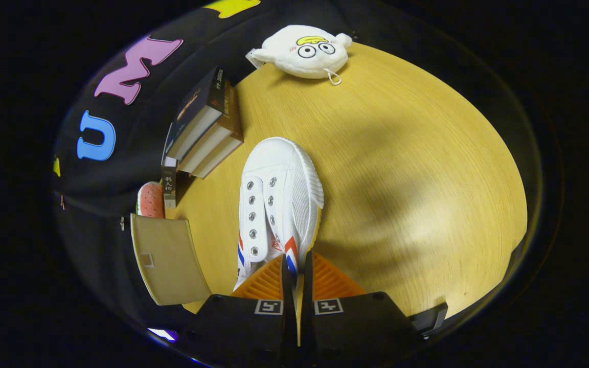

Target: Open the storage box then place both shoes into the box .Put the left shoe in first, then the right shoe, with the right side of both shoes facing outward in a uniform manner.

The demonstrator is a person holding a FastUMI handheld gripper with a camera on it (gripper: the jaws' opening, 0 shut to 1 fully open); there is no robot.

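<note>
- Books (203,125) stand in a leaning stack beyond my claw (297,278), off to the left of the shoe's toe, against the black booth wall (95,204).
- My claw is drawn narrow, its two fingers pinching the side wall of the white shoe (279,199) near the heel opening, just by the red and blue stripes.
- The shoe points away from me, toe toward the far side of the table (402,153), eyelets up, no laces that I can see.
- I cannot tell whether the shoe's sole rests on the table or hangs just above it.
- A tan flat panel (169,260), perhaps the storage box or its lid, sits close on the left of my fingers, at the table's left edge; I cannot tell which it is.
- A small watermelon-slice toy (150,200) sits just behind that panel, near the wall, below the books.
- A white plush toy (302,51) with round eyes lies at the far edge of the table, well beyond the shoe's toe.
- To the right of the shoe the wood runs bare as far as the curved right edge, with only soft shadows across it.
- Left of the shoe a narrow strip of bare wood separates it from the books and the tan panel.
</note>
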